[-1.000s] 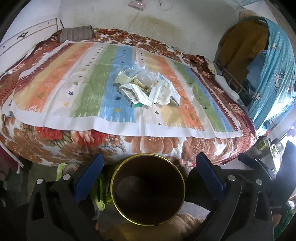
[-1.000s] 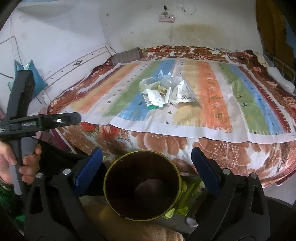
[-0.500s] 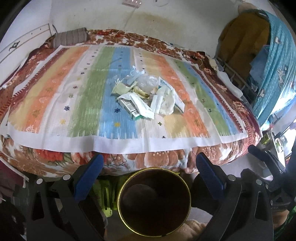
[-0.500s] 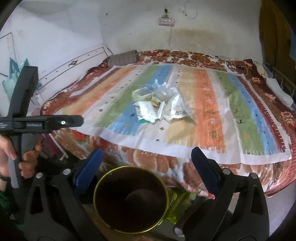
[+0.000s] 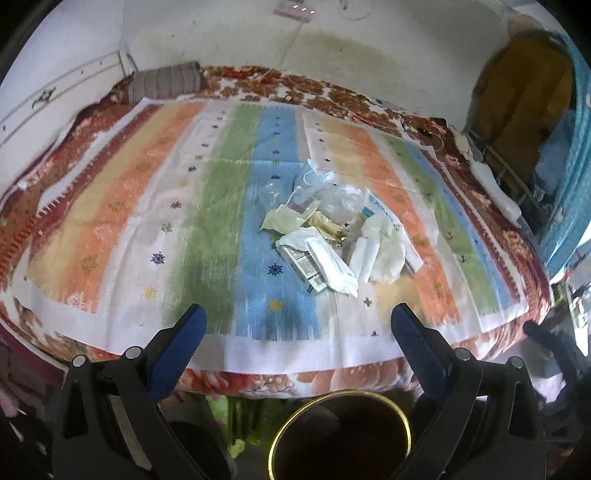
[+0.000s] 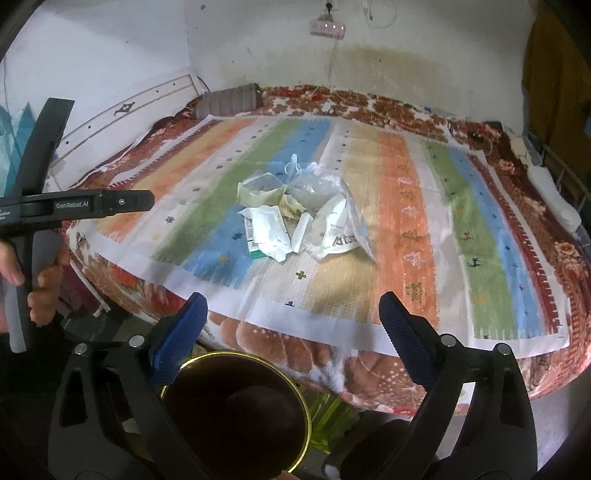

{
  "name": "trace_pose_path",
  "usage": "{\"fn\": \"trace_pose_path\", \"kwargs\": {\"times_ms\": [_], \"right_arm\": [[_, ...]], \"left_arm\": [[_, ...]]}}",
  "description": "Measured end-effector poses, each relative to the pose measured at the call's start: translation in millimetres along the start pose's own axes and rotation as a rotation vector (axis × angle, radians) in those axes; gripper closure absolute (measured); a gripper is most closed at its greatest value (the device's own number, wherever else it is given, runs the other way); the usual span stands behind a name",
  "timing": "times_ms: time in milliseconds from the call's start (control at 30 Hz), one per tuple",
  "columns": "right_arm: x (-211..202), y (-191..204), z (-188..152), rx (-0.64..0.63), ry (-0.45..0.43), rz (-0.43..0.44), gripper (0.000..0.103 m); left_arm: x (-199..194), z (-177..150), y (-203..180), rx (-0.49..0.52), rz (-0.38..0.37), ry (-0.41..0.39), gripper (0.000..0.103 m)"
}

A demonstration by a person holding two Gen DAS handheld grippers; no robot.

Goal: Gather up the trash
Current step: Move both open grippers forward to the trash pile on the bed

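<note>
The left tool (image 6: 74,205) carries the print "GenRobot.AI". A white wrapper (image 6: 338,232) shows the letters "Artu"; the rest is hidden.

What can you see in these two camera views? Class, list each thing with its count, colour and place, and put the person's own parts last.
Trash pile: one heap, white, cream and clear wrappers, middle of the mat.
Striped mat: one, multicoloured, spread over the bed.
Floral blanket: one, red-brown, under the mat.
Pillow: one, grey-brown, at the bed's far left corner.
Bin: one, dark with gold rim, on the floor by the bed's near edge.
Power strip: one, pink, on the wall.
Left gripper: blue pads, open.
Right gripper: blue pads, open.
</note>
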State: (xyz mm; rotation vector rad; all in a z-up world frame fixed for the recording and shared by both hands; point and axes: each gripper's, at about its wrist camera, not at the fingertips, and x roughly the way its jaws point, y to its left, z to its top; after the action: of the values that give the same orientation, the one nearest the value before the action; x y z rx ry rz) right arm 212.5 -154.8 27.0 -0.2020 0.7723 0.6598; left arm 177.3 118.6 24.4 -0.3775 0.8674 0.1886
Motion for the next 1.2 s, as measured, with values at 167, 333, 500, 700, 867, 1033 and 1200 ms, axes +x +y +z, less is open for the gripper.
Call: {"fn": "trace_pose_path", "kwargs": {"times_ms": [167, 333, 500, 700, 867, 1033, 1200], "right_arm": [[24, -3, 14, 0.014, 0.038, -0.01, 0.016], [51, -11, 27, 0.065, 0.076, 0.037, 0.021], [84, -17, 35, 0.07, 0.127, 0.048, 0.026], [120, -29, 45, 0.109, 0.163, 0.076, 0.038], [143, -42, 48, 0.171, 0.181, 0.087, 0.044], [164, -51, 52, 0.229, 0.215, 0.102, 0.051], [177, -54, 56, 0.242, 0.228, 0.091, 0.054]], "left_arm": [[16, 12, 4, 0.014, 0.022, 0.003, 0.006], [37, 21, 7, 0.03, -0.007, 0.043, 0.006], [62, 25, 6, 0.037, -0.068, 0.108, 0.006], [83, 29, -2, 0.04, -0.112, 0.137, 0.014], [99, 33, 0, 0.039, -0.102, 0.161, 0.014], [111, 33, 10, -0.019, -0.105, 0.178, 0.014], [125, 34, 7, 0.003, -0.1, 0.201, 0.017]]}}
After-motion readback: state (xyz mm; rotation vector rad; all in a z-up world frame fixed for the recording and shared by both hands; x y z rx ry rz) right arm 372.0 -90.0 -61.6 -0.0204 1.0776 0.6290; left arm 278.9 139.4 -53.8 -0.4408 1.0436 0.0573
